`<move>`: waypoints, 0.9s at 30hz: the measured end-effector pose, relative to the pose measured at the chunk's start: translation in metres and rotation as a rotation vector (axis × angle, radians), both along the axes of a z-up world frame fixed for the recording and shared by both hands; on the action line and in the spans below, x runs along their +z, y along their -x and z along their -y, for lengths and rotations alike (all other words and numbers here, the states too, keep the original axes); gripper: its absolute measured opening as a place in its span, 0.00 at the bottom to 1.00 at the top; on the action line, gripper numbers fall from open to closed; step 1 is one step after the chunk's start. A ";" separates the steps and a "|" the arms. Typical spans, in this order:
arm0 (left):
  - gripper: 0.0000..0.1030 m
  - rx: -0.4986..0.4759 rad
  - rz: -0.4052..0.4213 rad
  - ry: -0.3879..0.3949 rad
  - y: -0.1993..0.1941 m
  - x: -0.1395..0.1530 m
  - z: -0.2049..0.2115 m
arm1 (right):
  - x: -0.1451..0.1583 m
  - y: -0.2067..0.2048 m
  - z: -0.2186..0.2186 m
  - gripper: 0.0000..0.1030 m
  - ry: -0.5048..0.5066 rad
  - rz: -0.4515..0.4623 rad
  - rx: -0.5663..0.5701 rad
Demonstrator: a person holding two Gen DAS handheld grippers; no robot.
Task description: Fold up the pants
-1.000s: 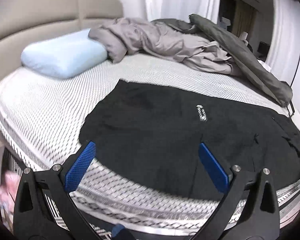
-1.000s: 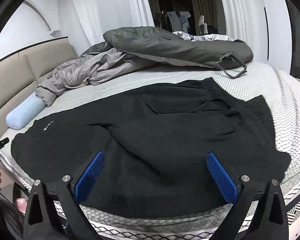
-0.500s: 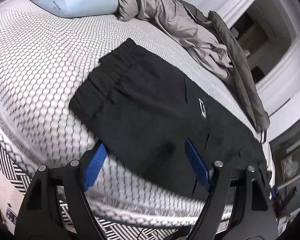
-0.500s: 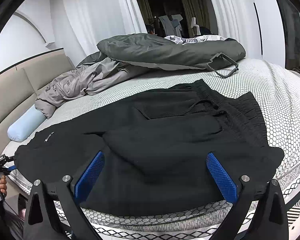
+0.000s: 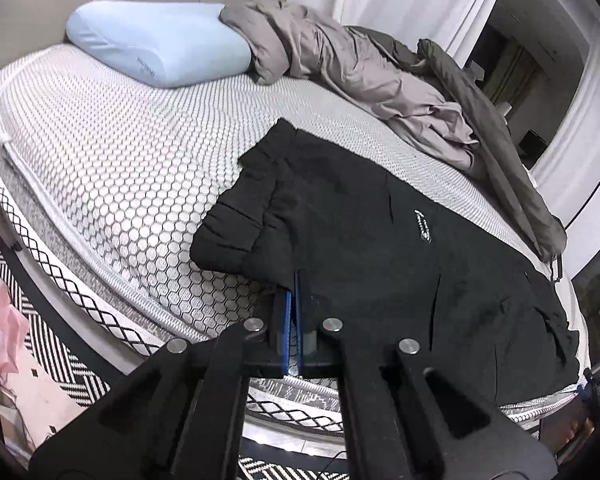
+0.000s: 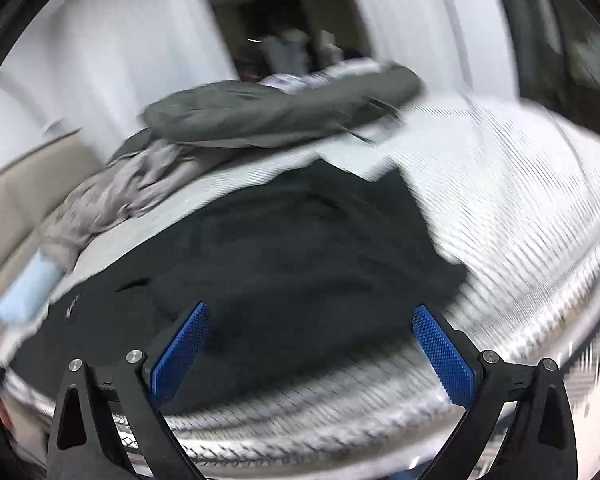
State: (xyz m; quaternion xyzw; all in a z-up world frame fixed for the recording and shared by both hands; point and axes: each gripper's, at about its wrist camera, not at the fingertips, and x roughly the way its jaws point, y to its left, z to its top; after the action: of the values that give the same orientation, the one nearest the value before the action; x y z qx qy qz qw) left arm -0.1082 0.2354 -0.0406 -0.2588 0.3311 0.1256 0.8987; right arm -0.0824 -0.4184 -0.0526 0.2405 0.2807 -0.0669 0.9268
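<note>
Black pants (image 5: 380,240) lie spread along the near edge of the bed, with a small white logo on them. My left gripper (image 5: 295,284) is shut on the pants' near edge by the leg cuffs, its blue pads pressed together on the black cloth. In the blurred right wrist view the pants (image 6: 300,248) fill the middle. My right gripper (image 6: 312,320) is open, its blue pads wide apart just above the near edge of the pants by the waistband end, holding nothing.
A light blue pillow (image 5: 160,48) lies at the headboard. A crumpled grey duvet (image 5: 380,72) and a dark green blanket (image 6: 276,108) lie behind the pants. The white honeycomb mattress (image 5: 112,152) is bare to the left. A patterned rug (image 5: 60,360) lies below.
My left gripper has closed on the near edge of the pants, and the cuff end has bunched up. The right gripper is moving fast, its view blurred; it stays open.
</note>
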 end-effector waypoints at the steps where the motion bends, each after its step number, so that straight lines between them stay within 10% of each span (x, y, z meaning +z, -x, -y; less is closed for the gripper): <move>1: 0.00 -0.004 0.006 0.002 0.002 0.000 -0.002 | -0.005 0.008 0.011 1.00 -0.055 -0.002 -0.011; 9: 0.00 -0.017 0.015 0.012 0.001 0.003 -0.002 | -0.043 -0.026 0.063 0.79 -0.478 -0.006 0.011; 14: 0.00 -0.039 0.008 0.027 -0.002 0.002 -0.005 | -0.041 -0.040 0.073 0.12 -0.501 -0.018 -0.051; 27: 0.00 -0.065 0.040 0.119 0.008 -0.008 -0.016 | -0.036 -0.018 0.069 0.14 -0.445 -0.018 -0.020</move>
State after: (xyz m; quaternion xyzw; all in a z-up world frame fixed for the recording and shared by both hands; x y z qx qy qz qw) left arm -0.1160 0.2515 -0.0484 -0.3032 0.3281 0.0712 0.8918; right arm -0.0643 -0.4874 -0.0884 0.4413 0.2945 -0.0146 0.8475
